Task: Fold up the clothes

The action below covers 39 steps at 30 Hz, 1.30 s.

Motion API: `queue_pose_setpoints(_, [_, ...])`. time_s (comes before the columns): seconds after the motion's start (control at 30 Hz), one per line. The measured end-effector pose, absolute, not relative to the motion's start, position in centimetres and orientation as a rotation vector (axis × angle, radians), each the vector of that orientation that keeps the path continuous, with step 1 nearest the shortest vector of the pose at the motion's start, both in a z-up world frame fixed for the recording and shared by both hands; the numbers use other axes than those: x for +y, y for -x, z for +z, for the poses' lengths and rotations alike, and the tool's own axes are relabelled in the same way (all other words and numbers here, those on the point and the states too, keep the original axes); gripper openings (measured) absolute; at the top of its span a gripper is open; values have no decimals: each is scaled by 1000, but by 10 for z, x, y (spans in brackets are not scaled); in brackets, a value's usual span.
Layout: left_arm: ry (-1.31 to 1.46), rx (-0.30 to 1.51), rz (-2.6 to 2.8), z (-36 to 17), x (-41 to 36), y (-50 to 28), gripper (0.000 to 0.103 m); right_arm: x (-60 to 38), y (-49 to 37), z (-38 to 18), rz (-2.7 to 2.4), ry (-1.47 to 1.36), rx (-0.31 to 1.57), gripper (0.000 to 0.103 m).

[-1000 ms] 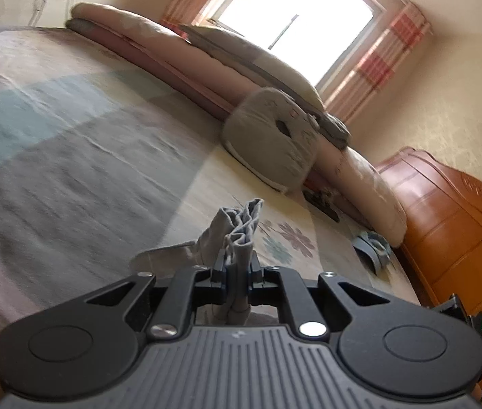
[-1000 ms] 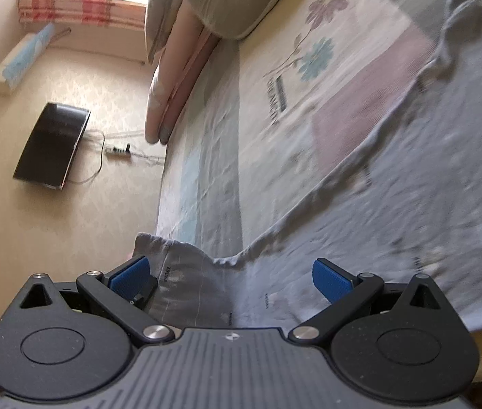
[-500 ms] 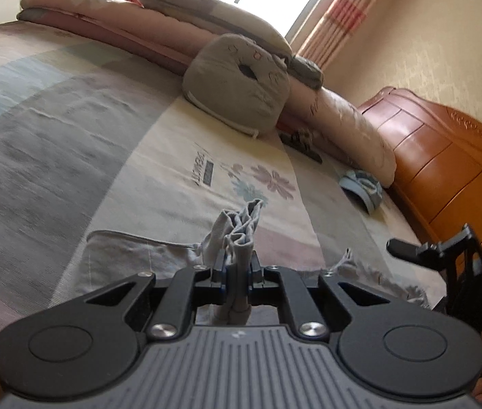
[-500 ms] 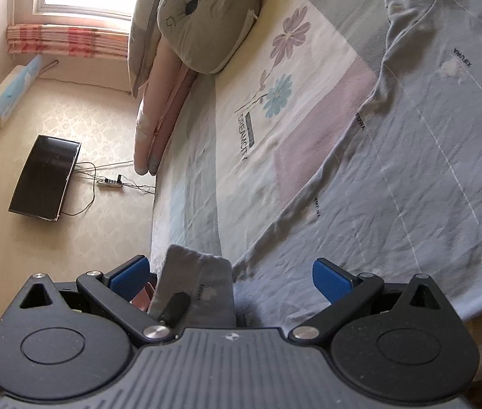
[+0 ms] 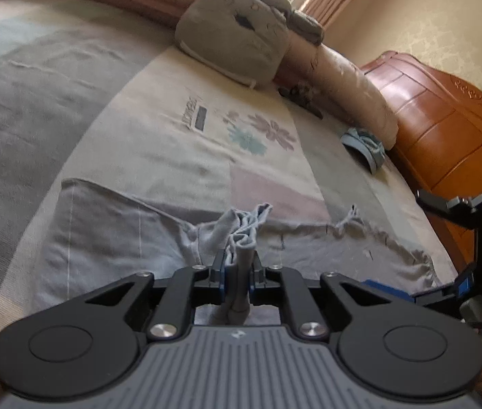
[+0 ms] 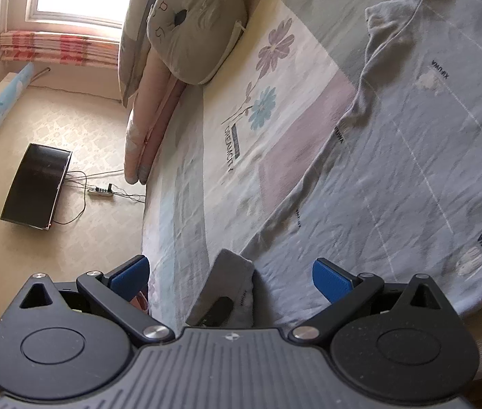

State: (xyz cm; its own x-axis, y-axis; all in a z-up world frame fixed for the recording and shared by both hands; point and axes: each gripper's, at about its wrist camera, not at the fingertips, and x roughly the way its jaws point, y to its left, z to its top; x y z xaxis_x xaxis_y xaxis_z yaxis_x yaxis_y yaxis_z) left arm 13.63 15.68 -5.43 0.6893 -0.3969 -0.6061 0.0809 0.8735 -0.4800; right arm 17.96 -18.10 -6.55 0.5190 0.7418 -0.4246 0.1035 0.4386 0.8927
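Observation:
A pale grey-blue garment (image 6: pixel 428 170) with thin white lines and small prints lies spread on the bed. In the left wrist view it stretches across the near mattress (image 5: pixel 104 238). My left gripper (image 5: pixel 237 272) has a bunched ridge of that garment (image 5: pixel 241 228) between its pads, and its jaws are opening. My right gripper (image 6: pixel 229 272) stands open at the garment's near edge. A folded bit of grey cloth (image 6: pixel 227 283) rises between its blue pads (image 6: pixel 329 276) without touching them.
The bedsheet (image 6: pixel 241 129) has flower prints and colour blocks. A grey round cushion (image 5: pixel 237 44) and pink pillows (image 5: pixel 343 81) line the far side. A small blue cloth (image 5: pixel 363 146) lies near the wooden headboard (image 5: pixel 445 136). A dark screen (image 6: pixel 36 187) and cables sit on the floor.
The left gripper has come down toward the bed with the bunched cloth, and the garment now lies spread out. The right gripper and a hand have entered the left view's right edge.

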Motion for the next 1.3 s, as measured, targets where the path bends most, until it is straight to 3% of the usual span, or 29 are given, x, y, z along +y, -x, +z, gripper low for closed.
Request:
queue_pose_setpoints(0.13, [409,746,-301,-40,161,-130,49,-184,-181,-65,476,-1059,960,103])
queue_pose_setpoints(0.2, [387,715,-301,-29,169,-126,53,-182,-181,-64,482,-1046,959,103])
queue_pose_setpoints(0.27, [365,695,-273,-22,182,-124,67,-180,-182,-62,488,-1033,957,103])
queue_pose_setpoints(0.33, [358,687,-221,-21,198,-127,73,-176,-182,-60,507,-1008,955,103])
queue_pose_setpoints(0.63, [536,852,-223,-79,243,-171,74,-128,-180,-50,674,-822,1011,103])
queue_pose_setpoints(0.93, [617,778,-308,-50,259,-168,81,-88,-174,-36,835,-519,949,103])
queue_pose_setpoints(1.1, [661,866,-340,-69,258,-191,82,-40,-167,-47,970,-189,871,103])
queue_pose_setpoints(1.3, [695,893,-314,-87,262,-213,82,-31,-156,-72,948,-95,931,103])
